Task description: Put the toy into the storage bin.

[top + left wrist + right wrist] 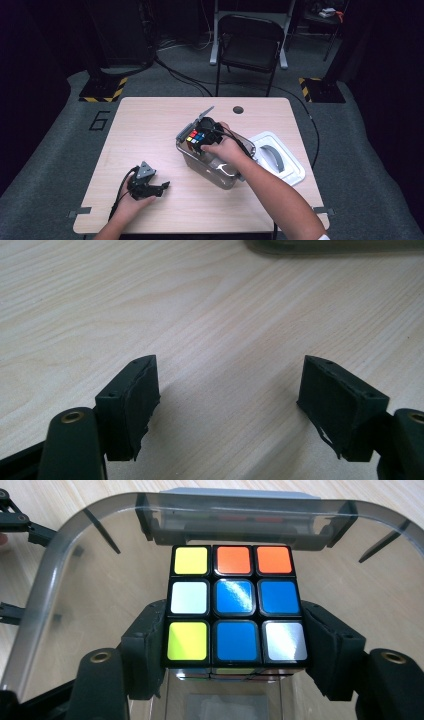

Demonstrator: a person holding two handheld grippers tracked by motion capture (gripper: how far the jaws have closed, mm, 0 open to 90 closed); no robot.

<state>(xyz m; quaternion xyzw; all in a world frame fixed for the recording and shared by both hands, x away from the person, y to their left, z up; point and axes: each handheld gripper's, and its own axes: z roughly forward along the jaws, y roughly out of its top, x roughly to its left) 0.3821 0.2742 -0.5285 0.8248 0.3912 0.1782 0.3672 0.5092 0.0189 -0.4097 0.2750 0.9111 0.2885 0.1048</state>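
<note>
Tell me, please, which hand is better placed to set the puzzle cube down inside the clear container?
The right. The right gripper already clamps the puzzle cube just above the clear container. The left gripper rests open on the table, off to the container's side, holding nothing.

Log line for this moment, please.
right gripper: shut on puzzle cube, over open clear container | left gripper: open, empty, on table | lid: off, beside container
</note>
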